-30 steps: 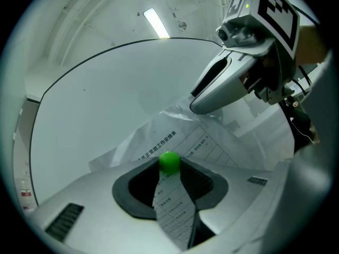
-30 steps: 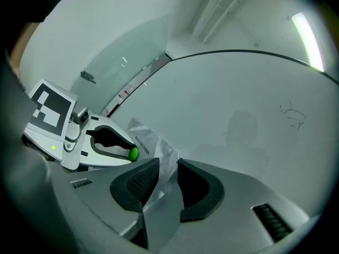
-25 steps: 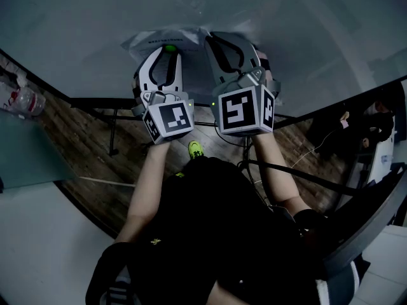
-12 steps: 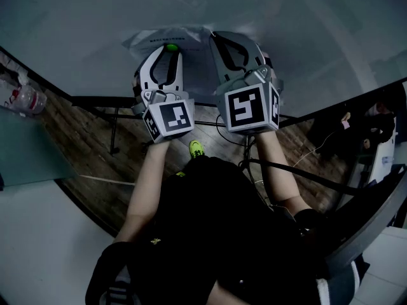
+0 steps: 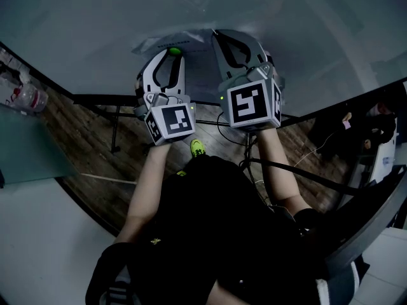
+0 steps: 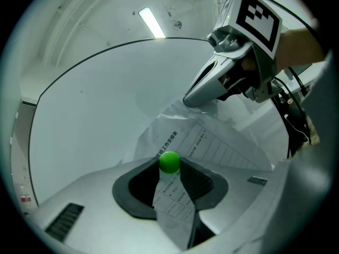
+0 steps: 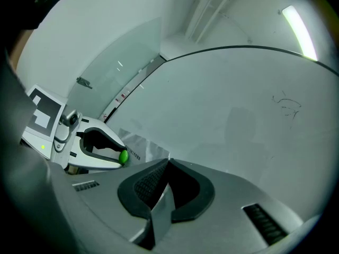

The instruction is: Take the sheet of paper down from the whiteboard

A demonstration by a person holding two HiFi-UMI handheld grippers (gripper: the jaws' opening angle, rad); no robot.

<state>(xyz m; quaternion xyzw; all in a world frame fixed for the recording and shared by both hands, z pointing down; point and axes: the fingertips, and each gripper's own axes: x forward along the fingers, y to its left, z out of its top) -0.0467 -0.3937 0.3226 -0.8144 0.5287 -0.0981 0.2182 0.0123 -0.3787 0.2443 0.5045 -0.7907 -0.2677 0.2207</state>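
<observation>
Right gripper (image 7: 168,163): the jaws have just been closing and are now pinched on a raised fold of the sheet of paper (image 6: 212,144). Left gripper (image 6: 169,169): the jaws are clamped on the green ball magnet (image 5: 172,51), with a strip of the sheet running between them below it. The sheet lies straight ahead of both grippers, crumpled against the whiteboard (image 7: 228,105), the magnet near its left part and the fold to its right. Its long axis cannot be judged, as the grippers cover much of it. Judgement: the sheet comes free only once the magnet is off the board. The board stands upright over a dark wood floor (image 5: 82,138), with a ceiling light strip (image 6: 151,23) above.
</observation>
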